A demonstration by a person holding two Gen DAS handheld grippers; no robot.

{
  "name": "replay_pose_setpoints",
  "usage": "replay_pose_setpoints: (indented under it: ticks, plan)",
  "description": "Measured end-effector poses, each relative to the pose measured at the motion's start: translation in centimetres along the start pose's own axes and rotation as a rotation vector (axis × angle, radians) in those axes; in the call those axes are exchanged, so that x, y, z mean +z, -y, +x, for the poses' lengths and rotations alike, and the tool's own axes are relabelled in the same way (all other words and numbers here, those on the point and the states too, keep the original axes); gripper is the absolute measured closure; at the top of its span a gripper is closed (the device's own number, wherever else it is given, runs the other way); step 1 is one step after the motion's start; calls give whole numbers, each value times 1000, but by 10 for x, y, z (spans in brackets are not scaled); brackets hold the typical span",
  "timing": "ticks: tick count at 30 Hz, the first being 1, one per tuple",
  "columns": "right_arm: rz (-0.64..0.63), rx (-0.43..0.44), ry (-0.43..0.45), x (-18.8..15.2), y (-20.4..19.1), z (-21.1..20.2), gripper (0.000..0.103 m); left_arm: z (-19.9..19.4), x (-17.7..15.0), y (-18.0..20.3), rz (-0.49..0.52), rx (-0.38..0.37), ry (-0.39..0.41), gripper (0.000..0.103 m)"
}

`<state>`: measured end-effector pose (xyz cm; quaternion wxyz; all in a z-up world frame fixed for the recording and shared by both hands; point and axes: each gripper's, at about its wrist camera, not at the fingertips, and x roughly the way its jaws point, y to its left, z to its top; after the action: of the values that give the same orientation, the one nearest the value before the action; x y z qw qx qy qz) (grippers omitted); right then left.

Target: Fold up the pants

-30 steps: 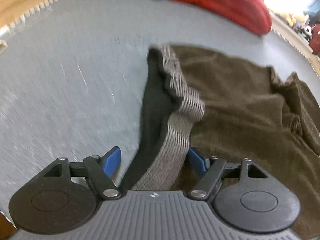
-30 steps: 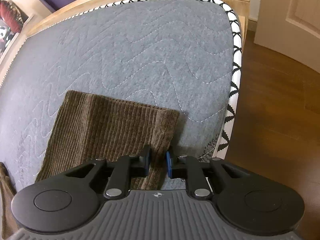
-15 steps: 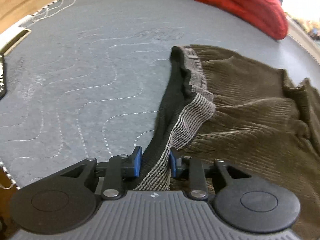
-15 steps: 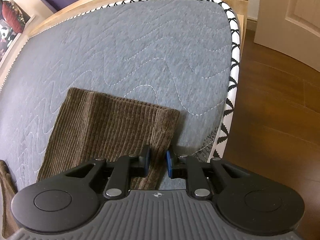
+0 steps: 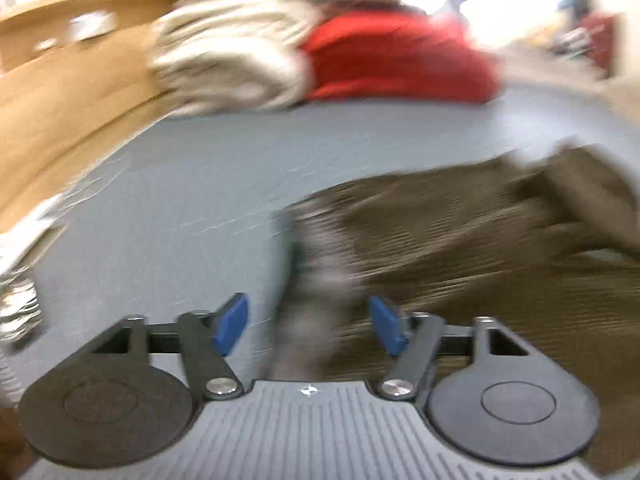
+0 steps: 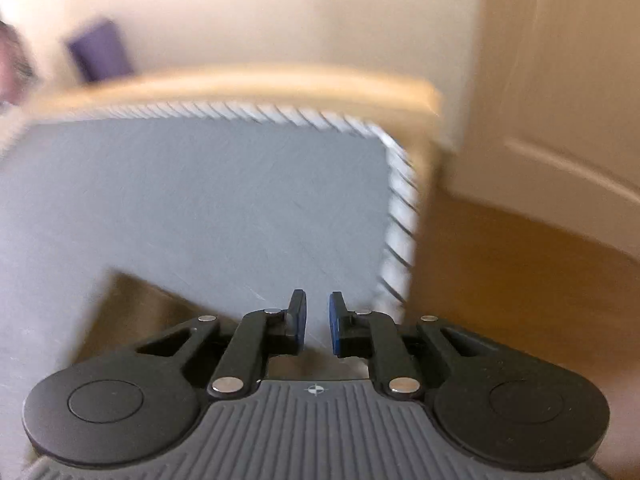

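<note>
Brown corduroy pants [image 5: 460, 232] lie on the grey quilted mattress [image 5: 200, 184], blurred by motion. Their grey striped waistband [image 5: 316, 280] runs up between the blue pads of my left gripper [image 5: 308, 320], which is open with the pads wide apart and not touching the cloth. In the right wrist view my right gripper [image 6: 318, 320] has a narrow gap between its pads with nothing in it. A corner of the pants leg [image 6: 132, 304] lies below and left of it on the mattress [image 6: 200, 192].
Folded red [image 5: 400, 60] and cream [image 5: 228, 60] cloths are stacked at the mattress's far end. A wooden bed frame [image 5: 60, 92] runs on the left. In the right wrist view the mattress edge with patterned trim [image 6: 400, 216] drops to a wooden floor [image 6: 520, 280] beside a door.
My left gripper opened and let go of the waistband, and the view tilted up. My right gripper released the pants leg hem and lifted back from it.
</note>
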<state>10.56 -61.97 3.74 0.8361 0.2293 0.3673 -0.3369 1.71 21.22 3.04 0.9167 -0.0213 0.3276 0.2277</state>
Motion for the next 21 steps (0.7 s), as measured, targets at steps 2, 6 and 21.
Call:
replay_pose_setpoints:
  ticks: [2, 6, 21]
  plan:
    - [-118, 177, 12, 6, -27, 6, 85, -2, -8, 19, -31, -188, -10, 24]
    - [-368, 339, -50, -6, -78, 34, 66, 12, -38, 62, 54, -317, -118, 32]
    - [-447, 396, -86, -2, -133, 120, 93, 26, -71, 99, 171, -350, -184, 21]
